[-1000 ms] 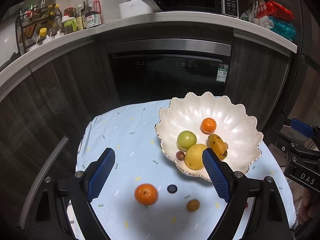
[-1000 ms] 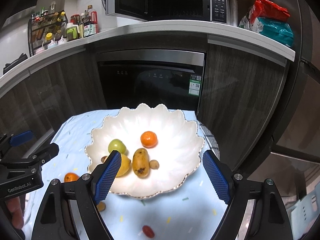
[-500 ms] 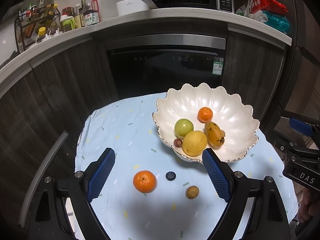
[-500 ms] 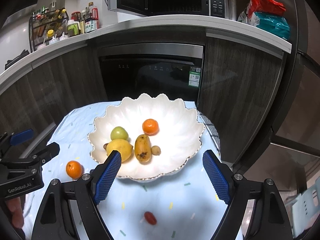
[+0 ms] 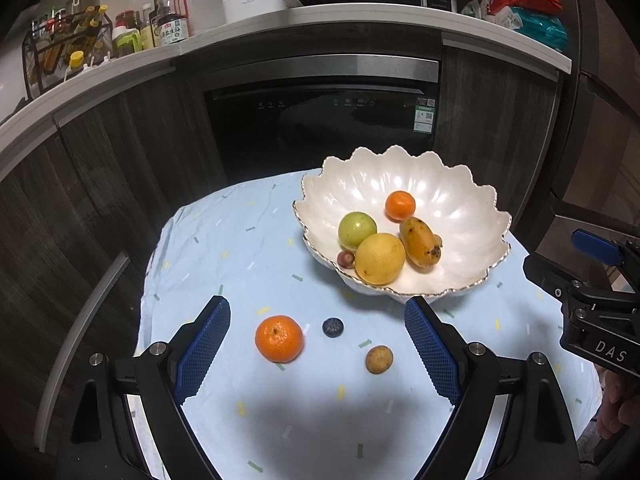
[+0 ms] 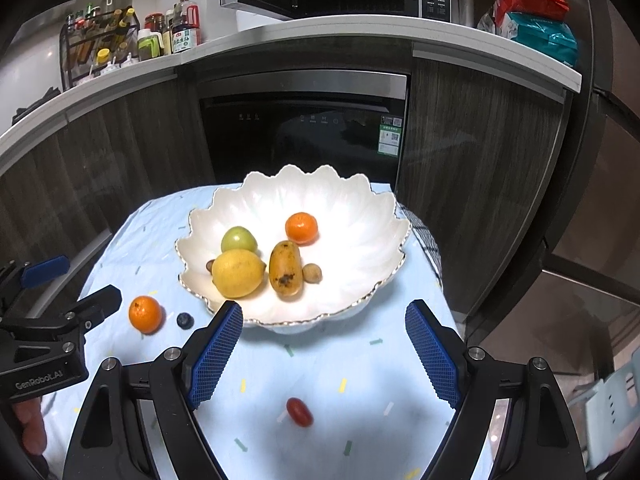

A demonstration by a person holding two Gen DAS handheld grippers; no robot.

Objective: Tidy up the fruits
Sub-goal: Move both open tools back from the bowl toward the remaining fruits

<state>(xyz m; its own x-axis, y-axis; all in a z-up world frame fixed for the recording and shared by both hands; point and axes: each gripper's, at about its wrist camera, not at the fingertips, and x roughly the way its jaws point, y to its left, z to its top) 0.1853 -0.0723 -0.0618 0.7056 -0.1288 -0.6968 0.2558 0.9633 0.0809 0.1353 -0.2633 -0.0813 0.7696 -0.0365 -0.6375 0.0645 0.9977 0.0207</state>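
The scalloped white ceramic bowl point(image 5: 472, 216) already holds 6 fruits. Left on the pale blue cloth-covered tabletop point(image 5: 224, 248): a round orange tangerine point(image 5: 279, 338), a dark blueberry point(image 5: 333, 327), a small brown longan point(image 5: 378, 359) and a red grape tomato point(image 6: 299, 412). The left gripper point(image 5: 316, 350) and right gripper point(image 6: 324, 354) are both spread apart, empty. Dark kitchen cabinets stand behind.

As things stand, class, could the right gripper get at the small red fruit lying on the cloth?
Probably yes: the red fruit lies loose on the cloth, between the open right gripper fingers, with nothing over it.
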